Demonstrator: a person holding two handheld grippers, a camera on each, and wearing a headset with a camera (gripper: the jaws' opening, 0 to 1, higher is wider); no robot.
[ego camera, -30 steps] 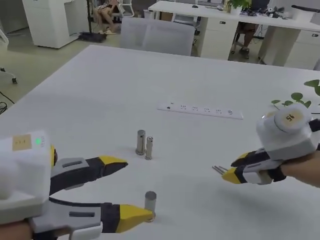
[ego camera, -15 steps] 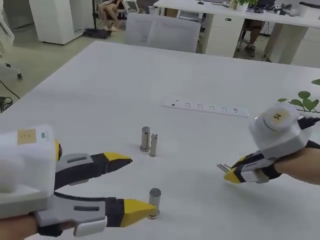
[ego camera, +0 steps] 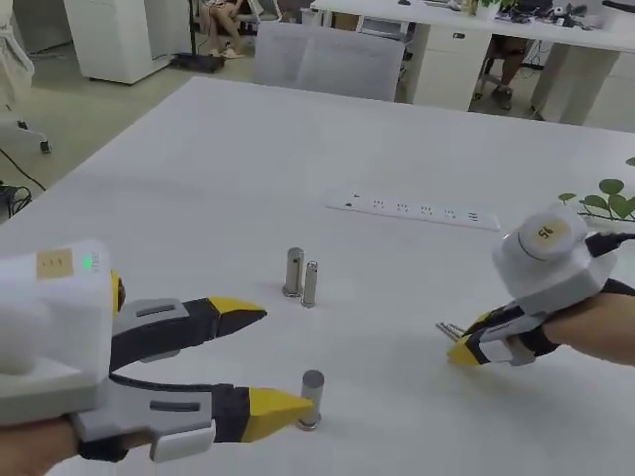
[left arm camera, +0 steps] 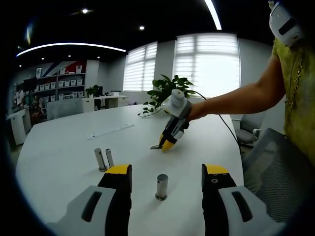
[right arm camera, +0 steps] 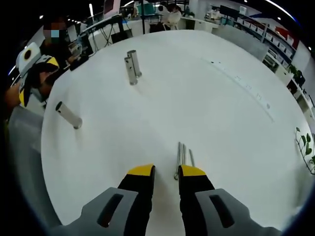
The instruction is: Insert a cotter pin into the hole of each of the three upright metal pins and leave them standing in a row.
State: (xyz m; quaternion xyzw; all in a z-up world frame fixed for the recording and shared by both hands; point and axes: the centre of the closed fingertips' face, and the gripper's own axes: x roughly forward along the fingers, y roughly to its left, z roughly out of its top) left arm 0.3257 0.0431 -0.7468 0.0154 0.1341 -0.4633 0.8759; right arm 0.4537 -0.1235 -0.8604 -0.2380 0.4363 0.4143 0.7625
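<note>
Near left, on smooth white table (ego camera: 198,178): left gripper (ego camera: 286,360) spread wide, stubby upright steel pin (ego camera: 313,395) between its yellow tips. Farther off, two more pins (ego camera: 295,272) standing together. Right: right gripper (ego camera: 459,354) narrowed at thin cotter pins (ego camera: 446,329); grip unclear.

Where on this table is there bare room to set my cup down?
The wide bare table left of the power strip and beyond the paired pins is free. Crowded: the single pin by the open left tongs, and the cotter pins at the right tongs.
</note>
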